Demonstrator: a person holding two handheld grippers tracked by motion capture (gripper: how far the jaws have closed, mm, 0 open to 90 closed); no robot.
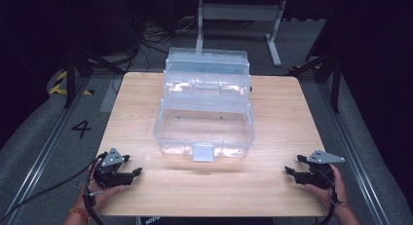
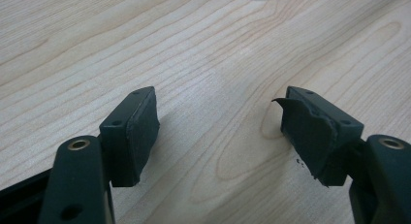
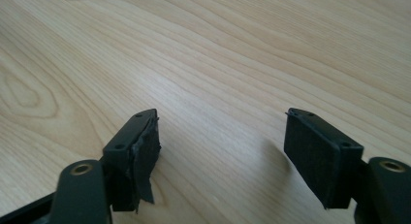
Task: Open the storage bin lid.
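Left hand-held gripper and right hand-held gripper rest wide open, empty, at near bench corners; opened clear tackle box centre untouched. Likely start; next reach.

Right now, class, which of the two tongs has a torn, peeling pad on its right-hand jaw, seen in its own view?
The left tongs: the right-hand pad is ragged and curling. On the right tongs the fraying pad is the left-hand one.

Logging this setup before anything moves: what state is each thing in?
Clear plastic box: open, tiers fanned back, bottom bin empty.
Left gripper: open, empty, low over the wooden table.
Right gripper: open, empty.
Left gripper's pads: one torn at the edge.
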